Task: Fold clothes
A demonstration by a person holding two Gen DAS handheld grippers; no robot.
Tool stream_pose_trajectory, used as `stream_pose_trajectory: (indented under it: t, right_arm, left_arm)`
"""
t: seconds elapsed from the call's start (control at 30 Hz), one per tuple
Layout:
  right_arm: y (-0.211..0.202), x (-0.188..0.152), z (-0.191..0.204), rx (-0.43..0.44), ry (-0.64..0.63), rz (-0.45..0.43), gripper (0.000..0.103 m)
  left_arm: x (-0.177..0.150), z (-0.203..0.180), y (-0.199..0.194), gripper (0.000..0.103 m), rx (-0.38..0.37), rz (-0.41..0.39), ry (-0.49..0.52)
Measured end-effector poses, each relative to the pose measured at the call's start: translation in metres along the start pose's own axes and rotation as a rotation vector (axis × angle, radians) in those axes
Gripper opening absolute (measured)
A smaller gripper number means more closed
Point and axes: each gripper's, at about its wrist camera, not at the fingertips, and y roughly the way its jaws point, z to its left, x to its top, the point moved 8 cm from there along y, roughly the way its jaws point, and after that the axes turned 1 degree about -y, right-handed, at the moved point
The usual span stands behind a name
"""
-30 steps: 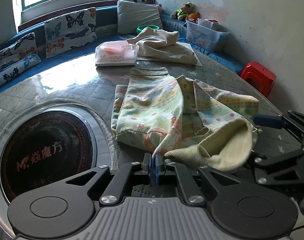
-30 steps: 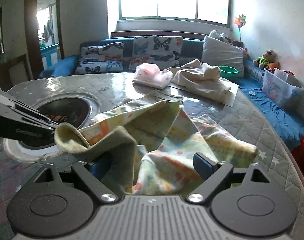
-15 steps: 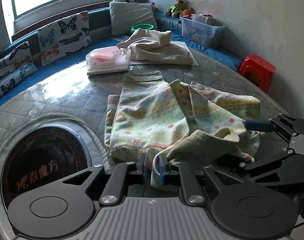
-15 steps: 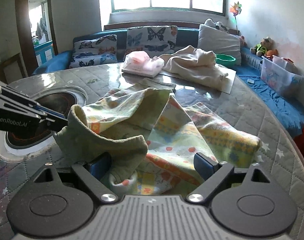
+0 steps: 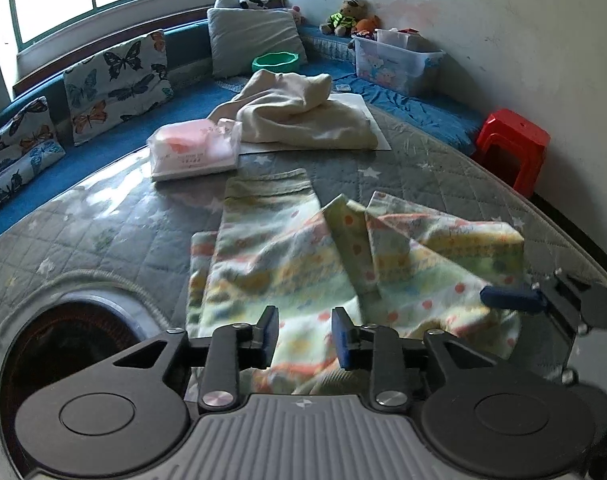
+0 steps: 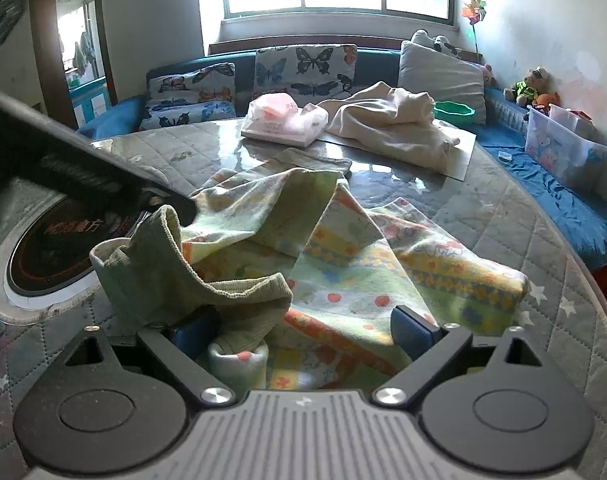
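The left gripper (image 5: 305, 334) stands part open, its jaws a clear gap apart with nothing between them, hovering just over the near edge of the garment (image 5: 287, 264). The right gripper (image 6: 303, 330) is spread wide, and the garment's ribbed cuff (image 6: 199, 280) lies bunched between its jaws, draped against the left pad (image 6: 191, 330) but not pinched. The garment, patterned in pastel bands, lies on the quilted table (image 5: 115, 216) directly ahead of both grippers, its long axis running away from them toward the far ribbed hem (image 5: 269, 184), with a sleeve folded across on the right. Judging by this, the cuff end sits nearest the right gripper, which would only need to close; the left has flat cloth under it and would have to come down first. The left view shows the whole outline and the right gripper's finger (image 5: 507, 298) at the garment's right edge, but the cuff is hidden below its own housing. The right view shows the cuff plainly, and the left gripper only as a dark blurred bar.
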Motion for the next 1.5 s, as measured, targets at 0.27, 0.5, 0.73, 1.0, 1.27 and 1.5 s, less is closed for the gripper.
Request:
stream_pose_trajectory:
  t: [0.27,0.5,0.73,1.0,1.27,1.5]
  right_arm:
    - [-0.001,0.0,-0.001,0.015,0.006,0.001,0.095]
    - [-0.006,0.001,-0.002,0.023,-0.005,-0.005,0.095]
    - [-0.02,0.004,-0.006,0.017,-0.009,-0.031,0.095]
    - [-0.039,0.016,-0.017,-0.01,0.001,-0.074,0.095]
    - [-0.039,0.031,-0.033,-0.019,0.044,-0.099,0.095]
    - [-0.004,0.044,-0.053,-0.018,0.077,-0.053,0.084]
  left_arm:
    - [0.011,-0.013,0.034,0.047,0.035,0.052,0.027]
    - [-0.001,-0.009,0.051,0.025,0.036,0.102,0.022]
    - [-0.01,0.003,0.047,0.007,0.041,0.099,0.005]
    - [-0.022,0.033,0.024,0.002,0.081,0.057,-0.037]
    - [-0.035,0.059,-0.007,0.002,0.107,0.019,-0.079]
    - [-0.006,0.036,-0.001,0.014,0.042,-0.004,-0.05]
